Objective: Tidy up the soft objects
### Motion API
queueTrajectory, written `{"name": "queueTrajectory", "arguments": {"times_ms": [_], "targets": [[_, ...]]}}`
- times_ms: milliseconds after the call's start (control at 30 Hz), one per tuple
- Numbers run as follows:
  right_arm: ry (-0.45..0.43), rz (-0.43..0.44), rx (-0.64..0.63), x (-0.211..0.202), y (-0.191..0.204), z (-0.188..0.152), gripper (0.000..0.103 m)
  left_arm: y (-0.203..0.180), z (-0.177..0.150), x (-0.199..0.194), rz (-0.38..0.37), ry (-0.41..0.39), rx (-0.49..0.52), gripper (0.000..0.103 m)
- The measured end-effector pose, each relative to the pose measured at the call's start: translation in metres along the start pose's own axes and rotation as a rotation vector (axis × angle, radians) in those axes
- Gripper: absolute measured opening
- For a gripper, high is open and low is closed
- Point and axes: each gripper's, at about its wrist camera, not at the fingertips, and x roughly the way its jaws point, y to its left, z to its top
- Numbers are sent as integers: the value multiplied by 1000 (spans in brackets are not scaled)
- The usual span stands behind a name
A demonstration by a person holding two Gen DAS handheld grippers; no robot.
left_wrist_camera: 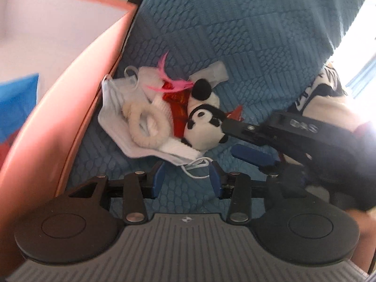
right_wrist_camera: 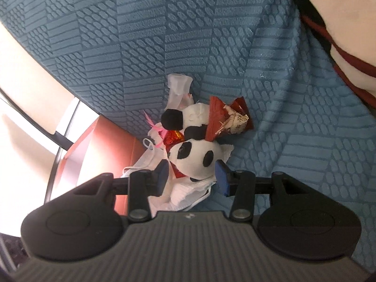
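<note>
Left wrist view: left gripper [left_wrist_camera: 186, 178] parted, empty, over mask strap [left_wrist_camera: 196, 168]; plush panda [left_wrist_camera: 204, 122] at 12 o'clock in pile.

Right wrist view: right gripper [right_wrist_camera: 192, 176] half-open, straddling the panda [right_wrist_camera: 196, 159], pads apparently not pressing. Risk: closing snags red wrapper [right_wrist_camera: 225, 117] underneath.

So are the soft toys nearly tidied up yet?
Not nearly. Nothing looks sorted: the panda, face mask, fluffy ring and pink feather lie heaped beside the orange box. The right gripper is open around the panda; the left gripper is open and empty.
</note>
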Motion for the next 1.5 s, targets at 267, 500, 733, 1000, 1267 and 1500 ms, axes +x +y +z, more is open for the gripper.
{"name": "queueTrajectory", "arguments": {"times_ms": [267, 500, 733, 1000, 1267, 1500], "targets": [[5, 12, 78, 12, -11, 9, 64, -19, 2, -17, 45, -96, 142, 47], [22, 26, 72, 25, -7, 12, 63, -20, 10, 7, 127, -87, 161, 27], [29, -1, 82, 33, -7, 12, 62, -10, 13, 33, 166, -31, 170, 27], [57, 0, 118, 43, -13, 12, 62, -10, 7, 56, 216, -22, 222, 29], [73, -1, 83, 50, -10, 8, 62, -7, 5, 65, 236, -23, 244, 10], [63, -11, 29, 39, 1, 5, 51, -10, 7, 47, 208, -55, 255, 8]]}}
